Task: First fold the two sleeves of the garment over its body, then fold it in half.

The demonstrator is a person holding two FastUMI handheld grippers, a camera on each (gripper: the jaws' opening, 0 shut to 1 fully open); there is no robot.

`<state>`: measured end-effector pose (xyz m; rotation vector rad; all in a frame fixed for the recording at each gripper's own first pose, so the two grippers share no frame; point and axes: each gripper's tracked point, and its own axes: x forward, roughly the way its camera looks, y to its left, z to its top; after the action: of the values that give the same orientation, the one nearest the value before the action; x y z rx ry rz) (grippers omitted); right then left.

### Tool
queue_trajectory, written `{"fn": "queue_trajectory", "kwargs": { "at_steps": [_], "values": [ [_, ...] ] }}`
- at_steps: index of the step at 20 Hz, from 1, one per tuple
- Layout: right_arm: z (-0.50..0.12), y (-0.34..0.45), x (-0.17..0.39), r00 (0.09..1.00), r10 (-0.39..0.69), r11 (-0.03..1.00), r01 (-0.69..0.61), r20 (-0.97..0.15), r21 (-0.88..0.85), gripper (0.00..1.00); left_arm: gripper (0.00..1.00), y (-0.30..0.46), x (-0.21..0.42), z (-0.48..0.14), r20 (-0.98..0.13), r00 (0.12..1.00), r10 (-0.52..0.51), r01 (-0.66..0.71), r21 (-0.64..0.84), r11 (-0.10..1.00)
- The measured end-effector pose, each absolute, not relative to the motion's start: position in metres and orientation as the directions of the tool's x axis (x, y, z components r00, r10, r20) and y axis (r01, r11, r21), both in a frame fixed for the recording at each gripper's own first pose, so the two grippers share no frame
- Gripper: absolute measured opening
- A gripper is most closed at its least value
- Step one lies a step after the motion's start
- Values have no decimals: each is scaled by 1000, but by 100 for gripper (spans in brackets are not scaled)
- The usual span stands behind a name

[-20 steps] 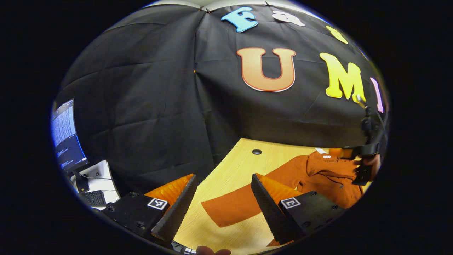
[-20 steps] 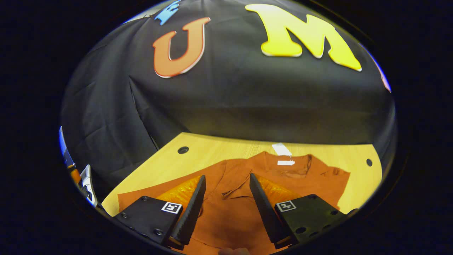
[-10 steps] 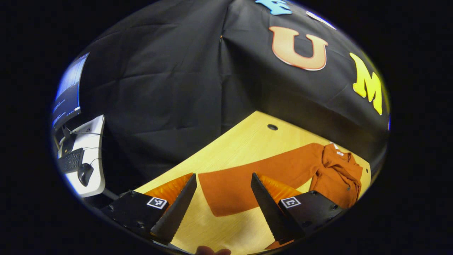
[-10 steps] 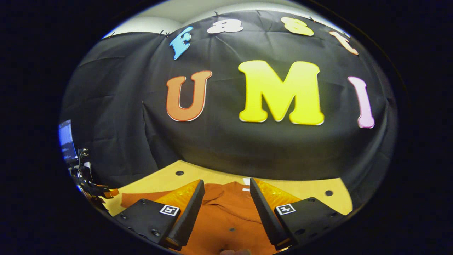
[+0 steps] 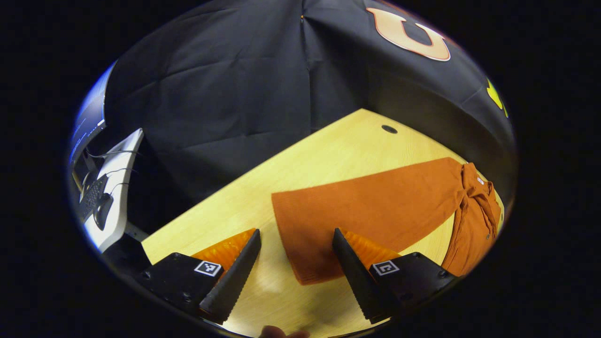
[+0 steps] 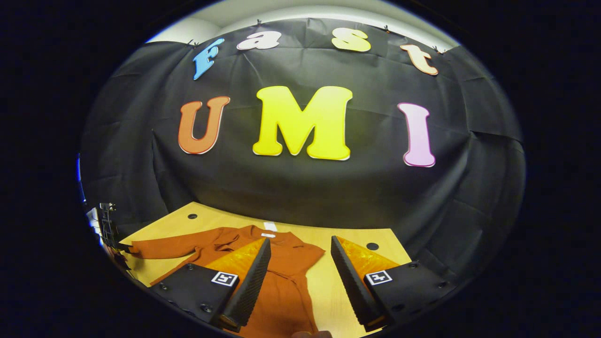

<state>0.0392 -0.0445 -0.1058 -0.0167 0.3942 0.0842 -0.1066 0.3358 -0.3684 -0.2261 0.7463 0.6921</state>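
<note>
Both claws gaping: lower left claw [image 5: 296, 270] onto sleeve [image 5: 366, 211] cuff edge, pinch fully, keep right claw [image 6: 300, 281] clear above garment [image 6: 277, 277].

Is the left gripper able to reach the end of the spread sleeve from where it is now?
Probably yes. The left gripper is open, the sleeve end lies flat on the table just ahead, and nothing blocks the way.

Black cloth wall [image 6: 300, 188] behind a light wooden table [image 5: 328, 155]; white side desk [image 5: 115, 188] with keyboard [image 5: 89, 199].
</note>
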Motion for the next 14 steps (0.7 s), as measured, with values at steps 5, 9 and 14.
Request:
{"fn": "queue_trajectory", "kwargs": {
  "at_steps": [5,9,14],
  "values": [
    [-103,-53,34,917,59,998,-54,-395,23,83,99,334,-106,-371,-696,509,506,-666,54,744],
    [-110,-56,33,910,57,998,-45,-412,38,83,85,320,-91,-373,-697,526,487,-648,41,761],
    [-113,-65,25,902,42,999,-23,-429,48,83,4,306,-77,-372,-702,544,460,-628,23,778]
  ]
}}
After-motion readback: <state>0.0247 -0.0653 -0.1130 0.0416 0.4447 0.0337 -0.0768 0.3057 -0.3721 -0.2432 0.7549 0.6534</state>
